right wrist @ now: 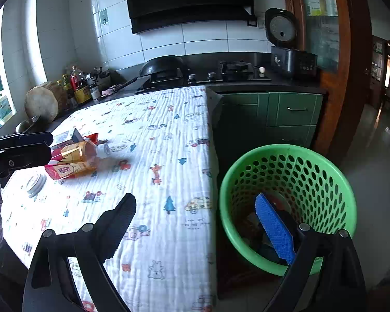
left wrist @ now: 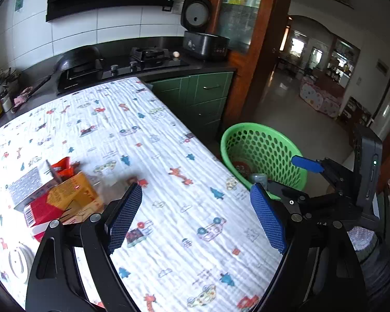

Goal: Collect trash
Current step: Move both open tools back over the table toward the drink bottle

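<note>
Green plastic, holed all round, makes the basket (right wrist: 288, 200) that stands on the floor just off the table's (left wrist: 169, 182) edge, at about four o'clock in the right wrist view; some discarded items already lie in its bottom, too dim to name. That spot likely lets trash be carried straight off the cloth and dropped. The right gripper (right wrist: 200, 228) hangs with its jaws spread wide and nothing between them, one finger over the cloth and the other over the basket's mouth, which suggests a drop just made or a reach about to begin. The left gripper (left wrist: 197, 215) is likewise wide open and empty above the printed cloth. Remaining trash sits at nine o'clock in both views: a red and yellow carton (left wrist: 62, 200), a clear bottle (right wrist: 91, 153) lying against it, and a white ring-shaped lid (right wrist: 35, 182) nearer the table's edge. The left gripper seems better placed for them.
</note>
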Motion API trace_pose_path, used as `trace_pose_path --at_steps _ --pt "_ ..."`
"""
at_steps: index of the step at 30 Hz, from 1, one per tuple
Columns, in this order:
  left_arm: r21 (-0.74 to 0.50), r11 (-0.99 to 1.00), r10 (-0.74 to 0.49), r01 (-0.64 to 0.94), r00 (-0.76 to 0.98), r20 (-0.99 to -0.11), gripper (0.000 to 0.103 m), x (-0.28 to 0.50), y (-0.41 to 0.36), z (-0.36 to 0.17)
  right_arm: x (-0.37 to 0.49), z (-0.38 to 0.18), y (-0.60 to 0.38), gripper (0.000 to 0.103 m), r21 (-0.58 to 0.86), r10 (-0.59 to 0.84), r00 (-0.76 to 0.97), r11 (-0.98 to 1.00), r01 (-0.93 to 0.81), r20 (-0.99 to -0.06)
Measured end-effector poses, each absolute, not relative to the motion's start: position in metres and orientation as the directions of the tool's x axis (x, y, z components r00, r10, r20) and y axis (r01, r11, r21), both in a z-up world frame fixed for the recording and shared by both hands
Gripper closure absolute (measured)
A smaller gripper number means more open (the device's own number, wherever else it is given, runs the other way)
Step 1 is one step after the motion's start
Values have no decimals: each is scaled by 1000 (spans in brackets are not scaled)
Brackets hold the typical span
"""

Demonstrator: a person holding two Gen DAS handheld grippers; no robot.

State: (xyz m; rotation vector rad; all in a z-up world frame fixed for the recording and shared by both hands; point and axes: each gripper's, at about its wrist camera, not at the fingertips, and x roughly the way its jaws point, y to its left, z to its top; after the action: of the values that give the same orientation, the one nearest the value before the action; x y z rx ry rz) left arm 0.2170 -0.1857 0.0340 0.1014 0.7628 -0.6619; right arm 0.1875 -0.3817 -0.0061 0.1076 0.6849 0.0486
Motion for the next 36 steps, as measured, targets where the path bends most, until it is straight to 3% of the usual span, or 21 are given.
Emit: trace_pose_path --at_steps 14,36 --pt "-135 894 -405 426 644 -649 19 201 -68 26 217 0 -302 10 87 183 751 982 -166 -635" --pt "-143 969 -243 199 711 -660 19 191 45 5 253 -6 -234 10 61 258 696 954 -294 -670"
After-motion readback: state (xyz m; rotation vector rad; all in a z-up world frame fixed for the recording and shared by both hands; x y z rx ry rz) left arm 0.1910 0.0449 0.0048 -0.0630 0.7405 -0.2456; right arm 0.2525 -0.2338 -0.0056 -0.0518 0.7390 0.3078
